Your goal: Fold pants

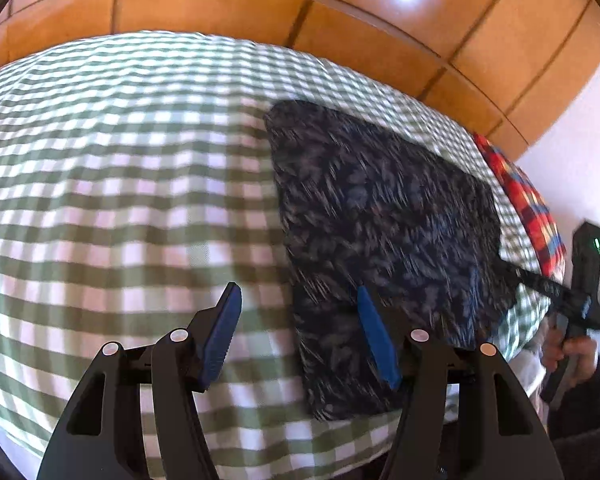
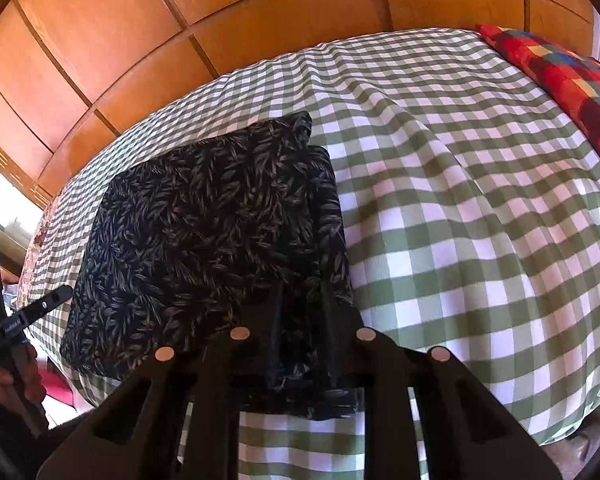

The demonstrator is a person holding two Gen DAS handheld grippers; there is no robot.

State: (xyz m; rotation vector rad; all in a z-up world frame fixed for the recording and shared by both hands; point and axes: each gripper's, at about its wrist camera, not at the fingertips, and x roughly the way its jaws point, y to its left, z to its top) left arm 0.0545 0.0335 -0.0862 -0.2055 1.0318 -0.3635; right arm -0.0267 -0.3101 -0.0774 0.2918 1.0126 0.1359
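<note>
Checked bedspread [image 2: 460, 208] under pants [image 2: 204, 216]; wooden wall [image 2: 140, 20]; left gripper [image 1: 300, 336] spread, right gripper [image 2: 300, 320] pinching pants

**Both grippers tilted downward, left wide, right nearly closed**

My left gripper [image 1: 300, 336] angles steeply down, its two blue-padded fingers [image 1: 222, 336] standing well apart with nothing pressed between them. My right gripper [image 2: 300, 320] also points down; its dark fingers [image 2: 276, 320] sit close together, and I cannot tell whether they pinch anything. At the right edge of the left wrist view I see my right hand [image 1: 576, 356] wrapped around its gripper's handle, a dark sleeve below it. In the right wrist view my left hand [image 2: 16, 376] grips its handle at the lower left edge.
</note>
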